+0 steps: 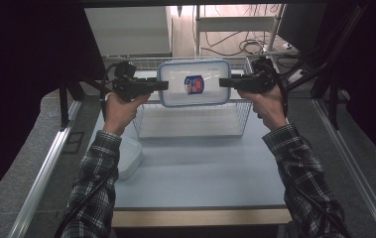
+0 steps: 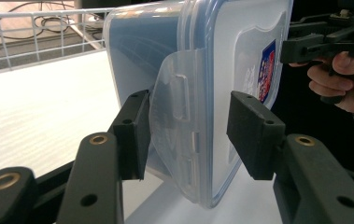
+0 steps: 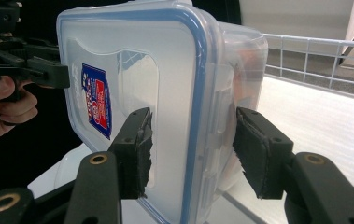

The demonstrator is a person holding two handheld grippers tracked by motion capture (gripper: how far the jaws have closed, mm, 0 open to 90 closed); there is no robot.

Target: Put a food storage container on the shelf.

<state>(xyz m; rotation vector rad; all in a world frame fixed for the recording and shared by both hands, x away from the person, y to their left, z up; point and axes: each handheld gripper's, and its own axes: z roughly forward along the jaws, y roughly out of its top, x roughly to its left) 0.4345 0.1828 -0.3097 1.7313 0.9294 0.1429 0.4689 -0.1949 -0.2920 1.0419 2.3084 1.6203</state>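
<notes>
Clear lidded container (image 1: 194, 83) held upright between both grippers above the wire basket (image 1: 193, 120).
The high view shows a second, shallower tub (image 1: 129, 155) lying on the pale worktop (image 1: 200, 168) by the left sleeve; the gripper views show the side latches instead. The box is translucent plastic with rounded corners, a blue seal and a red-and-blue label. The left gripper (image 2: 187, 135) fingers straddle a latch flap (left pad touching, right apart); the right gripper (image 3: 192, 151) fingers bracket the lidded edge, grip uncertain.

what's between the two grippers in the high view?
The lidded clear container, its lid facing the camera, spans the gap between the left gripper and right gripper, above the wire basket; nothing else lies between them.
</notes>
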